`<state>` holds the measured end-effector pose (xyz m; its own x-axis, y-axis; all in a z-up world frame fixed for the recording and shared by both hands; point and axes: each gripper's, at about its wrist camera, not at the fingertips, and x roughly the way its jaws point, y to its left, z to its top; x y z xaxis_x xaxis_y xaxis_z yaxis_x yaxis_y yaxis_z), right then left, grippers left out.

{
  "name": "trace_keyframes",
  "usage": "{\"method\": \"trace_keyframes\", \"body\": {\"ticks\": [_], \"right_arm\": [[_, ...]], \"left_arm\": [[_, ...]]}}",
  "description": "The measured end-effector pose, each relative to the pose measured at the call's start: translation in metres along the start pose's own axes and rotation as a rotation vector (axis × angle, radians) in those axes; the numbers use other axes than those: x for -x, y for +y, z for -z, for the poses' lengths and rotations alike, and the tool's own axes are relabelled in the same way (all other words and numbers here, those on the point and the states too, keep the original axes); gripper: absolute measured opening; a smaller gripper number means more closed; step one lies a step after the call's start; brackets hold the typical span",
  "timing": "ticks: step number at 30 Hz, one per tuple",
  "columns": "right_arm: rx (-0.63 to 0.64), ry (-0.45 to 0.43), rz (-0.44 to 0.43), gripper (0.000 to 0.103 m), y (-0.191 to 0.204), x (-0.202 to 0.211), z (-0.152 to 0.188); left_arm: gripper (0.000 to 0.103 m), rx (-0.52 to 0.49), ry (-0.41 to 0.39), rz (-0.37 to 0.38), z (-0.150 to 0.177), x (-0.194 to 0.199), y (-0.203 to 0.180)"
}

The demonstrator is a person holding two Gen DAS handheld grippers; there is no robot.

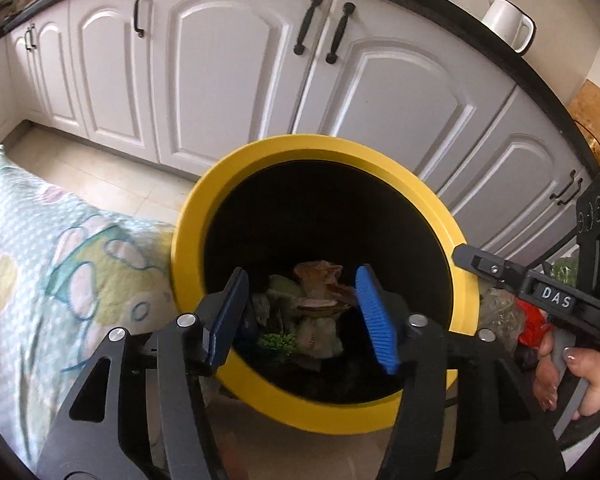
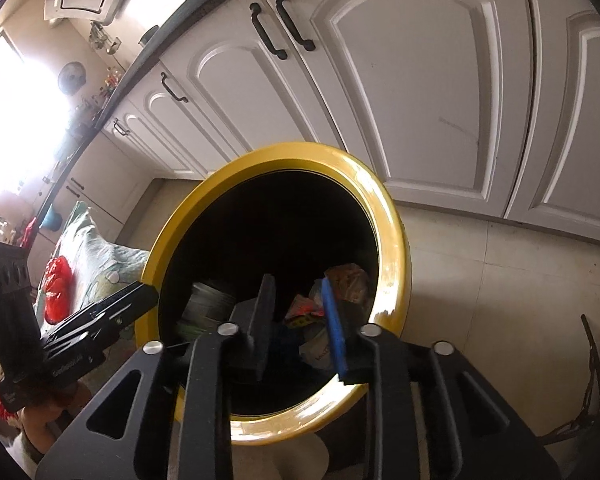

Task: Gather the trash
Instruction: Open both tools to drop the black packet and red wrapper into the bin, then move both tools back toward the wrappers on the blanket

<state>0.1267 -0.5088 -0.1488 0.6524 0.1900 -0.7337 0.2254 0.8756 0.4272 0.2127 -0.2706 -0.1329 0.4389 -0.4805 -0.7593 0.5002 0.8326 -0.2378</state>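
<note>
Both grippers hang over the mouth of the yellow-rimmed bin [image 1: 188, 240], and nothing is pinched in either. The left gripper [image 1: 304, 316] has its blue pads spread wide, with only the bin's contents showing in the gap; the right gripper [image 2: 300, 320] is parted more narrowly and is likewise empty. The trash [image 1: 312, 312] — crumpled wrappers, brownish paper, something green — lies in a heap at the bottom of the bin, deep inside its dark wall.

The likeliest trouble, as I judge it, comes from the crowding at the rim. The two tools sit close together above the same opening, so pulling one out carelessly could knock it against the other or catch a finger under the bin's lip and tip the bin over. The bin also looks tilted toward the cameras, which would make a spill easier. More rubbish seems to remain outside: a red bag [image 2: 58, 288] lies left of the bin on the patterned cloth [image 1: 40, 240], and it may be missed or dragged with the cloth when grasped, since soft fabric bunches.

The bin stands on pale floor tiles [image 2: 480, 280], the cloth touching its left side. Behind the bin runs a row of white cabinet doors [image 1: 228, 80] with black handles under a dark countertop, where a white jug [image 1: 508, 24] stands up and to the right of the bin — strong window light floods in far left
</note>
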Motion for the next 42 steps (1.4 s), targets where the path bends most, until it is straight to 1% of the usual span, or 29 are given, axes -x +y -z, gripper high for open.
{"method": "trace_keyframes", "body": {"ticks": [2,4,6,7,9,11,12,20,22,27,32,42], "right_arm": [[0.002,-0.009,-0.002,0.031,0.003,0.002,-0.001],[0.012,-0.024,0.003,0.036,0.008,0.007,-0.002],[0.026,-0.042,0.006,0.047,0.014,0.011,-0.003],[0.032,-0.049,0.005,0.048,0.016,0.013,-0.003],[0.048,-0.064,0.001,0.051,0.024,0.018,-0.003],[0.069,-0.077,-0.003,0.054,0.032,0.023,-0.004],[0.080,-0.087,-0.002,0.057,0.037,0.026,-0.004],[0.174,-0.150,-0.022,0.066,0.077,0.045,0.001],[0.210,-0.161,-0.027,0.067,0.090,0.048,0.003],[0.274,-0.177,-0.040,0.068,0.115,0.052,0.005],[0.332,-0.181,-0.052,0.068,0.140,0.054,0.009],[0.454,-0.155,-0.107,0.070,0.196,0.048,0.024]], "left_arm": [[0.062,0.000,-0.014,-0.011,0.000,0.009,0.001],[0.076,0.005,-0.038,-0.020,0.000,0.021,0.004],[0.083,0.014,-0.055,-0.031,-0.001,0.031,0.008],[0.088,0.018,-0.069,-0.041,-0.001,0.037,0.010],[0.092,0.026,-0.099,-0.062,-0.001,0.051,0.016],[0.092,0.030,-0.122,-0.084,0.000,0.062,0.019],[0.092,0.033,-0.140,-0.107,0.001,0.070,0.022],[0.092,0.048,-0.246,-0.217,0.003,0.117,0.040],[0.092,0.048,-0.271,-0.249,0.003,0.129,0.045],[0.092,0.076,-0.320,-0.284,0.006,0.153,0.060],[0.092,0.098,-0.366,-0.336,0.012,0.176,0.076],[0.092,0.174,-0.412,-0.415,0.031,0.216,0.118]]}}
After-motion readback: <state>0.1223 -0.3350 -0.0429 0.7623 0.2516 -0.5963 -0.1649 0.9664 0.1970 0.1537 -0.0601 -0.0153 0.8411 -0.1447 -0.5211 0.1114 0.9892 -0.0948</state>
